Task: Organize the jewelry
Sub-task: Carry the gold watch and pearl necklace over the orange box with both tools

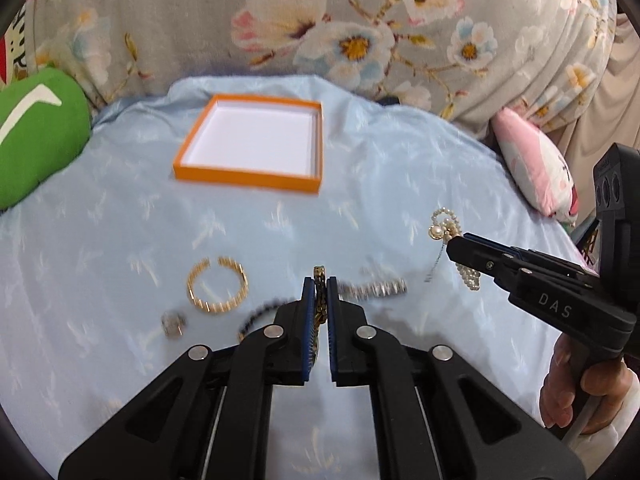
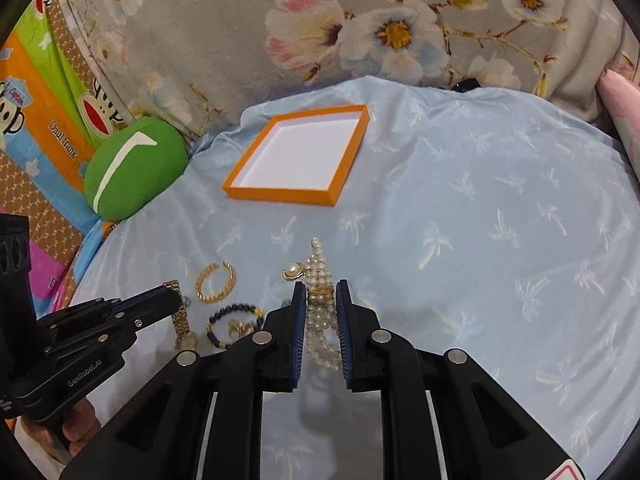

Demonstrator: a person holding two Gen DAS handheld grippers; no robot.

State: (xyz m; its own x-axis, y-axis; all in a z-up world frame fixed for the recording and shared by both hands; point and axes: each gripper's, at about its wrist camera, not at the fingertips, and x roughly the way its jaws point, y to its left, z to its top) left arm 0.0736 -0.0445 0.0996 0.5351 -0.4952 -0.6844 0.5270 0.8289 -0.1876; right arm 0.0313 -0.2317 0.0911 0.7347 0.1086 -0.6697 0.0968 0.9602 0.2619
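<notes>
left gripper (image 1: 320,300) "GenRobot.AI" pinching gold watch (image 2: 182,320) | right gripper (image 2: 320,304) "DAS" pinching pearl strands (image 2: 320,280)

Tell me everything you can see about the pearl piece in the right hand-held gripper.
The pearl piece is several strands of small cream beads bunched by a gold-coloured band, with a larger gold-rimmed pearl charm beside it. The right hand-held gripper is shut on it at the band. Loops stick up above and dangle below the pads, lifted above the pale blue cloth.

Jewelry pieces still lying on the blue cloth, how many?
4: gold bangle, small ring, dark bead bracelet and silver band, all lying nearer than the orange box. More may hide behind the fingers.
</notes>
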